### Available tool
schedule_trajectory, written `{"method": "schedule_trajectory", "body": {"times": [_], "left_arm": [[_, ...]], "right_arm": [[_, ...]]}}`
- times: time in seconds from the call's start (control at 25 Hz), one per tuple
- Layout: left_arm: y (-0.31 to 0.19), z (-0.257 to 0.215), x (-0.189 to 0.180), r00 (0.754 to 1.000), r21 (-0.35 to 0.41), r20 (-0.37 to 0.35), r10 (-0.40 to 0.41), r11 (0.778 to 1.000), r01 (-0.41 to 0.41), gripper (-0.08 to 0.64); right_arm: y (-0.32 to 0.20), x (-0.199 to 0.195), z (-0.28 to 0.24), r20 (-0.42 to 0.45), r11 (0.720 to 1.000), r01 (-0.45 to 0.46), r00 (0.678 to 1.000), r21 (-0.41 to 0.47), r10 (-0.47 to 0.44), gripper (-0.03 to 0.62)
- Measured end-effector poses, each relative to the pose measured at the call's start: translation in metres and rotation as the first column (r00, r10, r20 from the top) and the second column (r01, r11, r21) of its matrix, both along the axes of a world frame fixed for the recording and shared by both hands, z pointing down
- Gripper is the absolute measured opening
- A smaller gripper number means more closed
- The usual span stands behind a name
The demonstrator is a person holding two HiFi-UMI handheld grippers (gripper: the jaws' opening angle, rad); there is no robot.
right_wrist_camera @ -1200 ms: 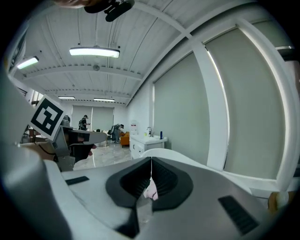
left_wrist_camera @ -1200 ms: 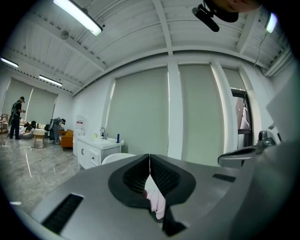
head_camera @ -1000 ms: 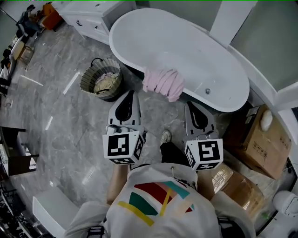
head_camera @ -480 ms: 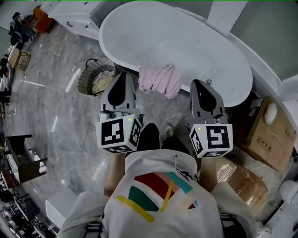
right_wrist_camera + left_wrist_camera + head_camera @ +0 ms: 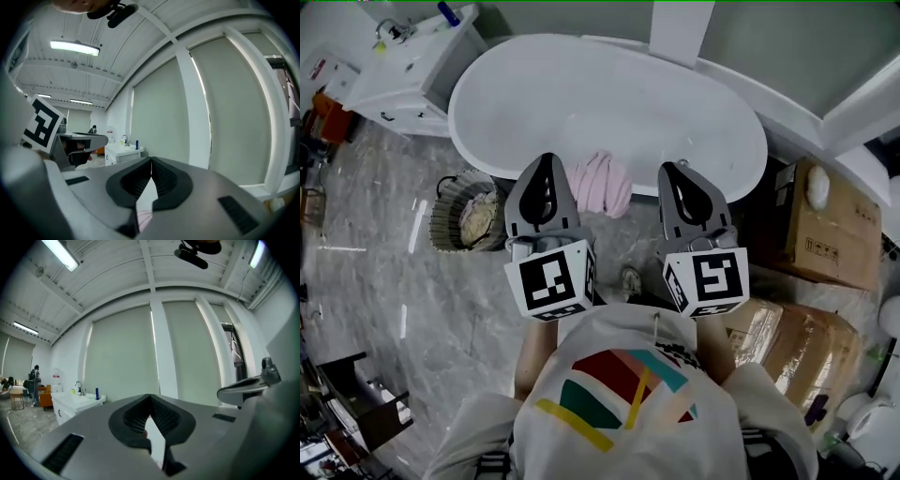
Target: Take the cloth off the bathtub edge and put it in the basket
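Handling the cloth (image 5: 602, 183) should call for little force. It is a pink fabric bunched into thick rolls. It is draped over the near rim of the bathtub (image 5: 487, 80), and part of it hangs down the outer wall. Judged from these folds, it is soft, limp and light. Whether it is wet, and therefore heavier, cannot be told. It will not keep its shape when lifted; loose ends are likely to sag and trail. The smooth rim should let it slide off freely.

The recommended grasp point is the raised bundle of rolls on top of the rim. A thick fold there fills the jaws better than a single hanging layer. One grasp at the middle should carry the whole piece.

The basket (image 5: 445, 220) stands on the floor, left of the cloth and just beside the tub wall. It already holds some pale material.

The left hand-held gripper (image 5: 547, 161) has its jaws fully together with nothing between them. The right hand-held gripper (image 5: 673, 169) is likewise closed and empty. In the head view both sit on the near side of the tub, one on each side of the cloth, and neither touches it. The jaws of whichever is used must first be spread wider than the chosen fold.
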State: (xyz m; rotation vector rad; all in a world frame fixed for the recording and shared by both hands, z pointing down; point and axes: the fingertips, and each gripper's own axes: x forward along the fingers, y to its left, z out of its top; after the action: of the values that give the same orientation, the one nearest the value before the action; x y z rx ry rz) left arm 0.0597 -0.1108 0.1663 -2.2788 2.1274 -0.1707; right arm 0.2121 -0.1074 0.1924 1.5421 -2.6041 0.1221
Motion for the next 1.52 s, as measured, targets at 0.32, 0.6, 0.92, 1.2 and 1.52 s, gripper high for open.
{"method": "schedule_trajectory", "body": {"times": [0.32, 0.6, 0.92, 1.2, 1.52], "left_arm": [[-0.011, 0.008, -0.011, 0.999, -0.04, -0.003, 0.051, 0.998, -0.051, 0.018], [-0.037, 0.028, -0.035, 0.998, -0.09, -0.026, 0.053, 0.994, -0.055, 0.018], [-0.095, 0.107, -0.083, 0.998, -0.171, -0.009, 0.056, 0.984, -0.057, 0.018], [-0.114, 0.223, -0.129, 0.997, -0.248, -0.08, 0.001, 0.968, -0.021, 0.018], [-0.095, 0.336, -0.134, 0.995, -0.366, -0.096, 0.005, 0.93, -0.04, 0.018]], "right_arm": [[-0.01, -0.016, 0.006, -0.02, 0.998, -0.056, 0.998, -0.005, 0.056, 0.012], [-0.033, -0.028, 0.021, 0.003, 0.997, -0.076, 0.997, -0.032, 0.077, 0.012], [-0.094, -0.055, 0.076, 0.012, 0.993, -0.073, 0.997, -0.095, 0.074, 0.012], [-0.117, -0.085, 0.175, -0.017, 0.983, -0.071, 0.997, -0.171, 0.07, 0.012], [-0.107, -0.1, 0.291, -0.003, 0.954, -0.086, 0.996, -0.288, 0.089, 0.012]]}}
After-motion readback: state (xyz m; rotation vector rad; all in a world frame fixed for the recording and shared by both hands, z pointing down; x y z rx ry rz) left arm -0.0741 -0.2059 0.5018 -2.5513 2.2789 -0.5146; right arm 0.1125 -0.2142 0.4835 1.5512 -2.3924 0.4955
